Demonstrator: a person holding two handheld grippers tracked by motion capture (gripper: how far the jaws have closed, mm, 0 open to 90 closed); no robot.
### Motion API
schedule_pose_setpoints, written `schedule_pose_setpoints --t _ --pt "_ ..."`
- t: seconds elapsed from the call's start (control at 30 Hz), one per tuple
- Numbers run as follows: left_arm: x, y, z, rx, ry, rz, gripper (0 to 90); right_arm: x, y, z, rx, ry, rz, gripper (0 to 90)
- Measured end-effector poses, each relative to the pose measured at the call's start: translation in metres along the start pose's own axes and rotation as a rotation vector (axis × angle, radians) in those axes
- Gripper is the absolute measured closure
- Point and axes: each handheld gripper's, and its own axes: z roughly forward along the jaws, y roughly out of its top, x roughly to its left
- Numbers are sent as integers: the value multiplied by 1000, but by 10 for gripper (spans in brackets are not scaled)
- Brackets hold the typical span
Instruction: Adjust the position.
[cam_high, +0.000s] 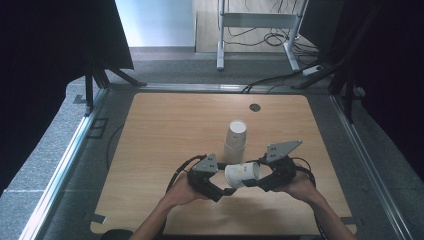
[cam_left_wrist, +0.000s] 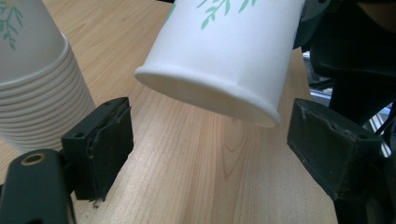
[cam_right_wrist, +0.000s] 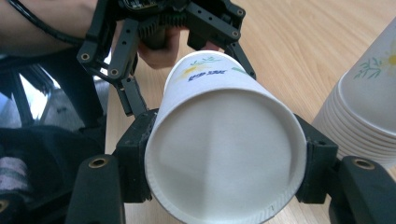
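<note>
A white paper cup (cam_high: 242, 173) with green leaf print hangs on its side above the table's near middle. My right gripper (cam_high: 261, 180) is shut on it; in the right gripper view the jaws press both sides of the cup (cam_right_wrist: 224, 154). My left gripper (cam_high: 222, 192) stands open just left of it. Its pads (cam_left_wrist: 105, 144) are spread wide below the cup's rolled rim (cam_left_wrist: 210, 93) without touching it. A stack of upturned cups (cam_high: 235, 136) stands just behind, seen close in both gripper views (cam_left_wrist: 32, 84) (cam_right_wrist: 369, 107).
The wooden table (cam_high: 165, 130) has a round cable hole (cam_high: 255, 107) near its far edge. Metal rails run along both sides. A desk frame (cam_high: 257, 20) and cables lie on the floor beyond.
</note>
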Motion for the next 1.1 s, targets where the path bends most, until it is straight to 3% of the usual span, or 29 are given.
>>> schedule_pose_setpoints --t 0.27,0.53,0.83,1.1 --pt "0 0 -1 -17 -12 2 150 -1 -17 1 -88 27 14 363" --pt "0 -1 -1 -59 -55 -8 170 -3 -32 4 -168 64 22 364" --pt "2 -6 2 -79 -90 -18 235 -4 -36 7 -199 95 21 364" --pt "3 -7 2 -89 -97 -16 277 -5 -36 7 -202 104 22 364"
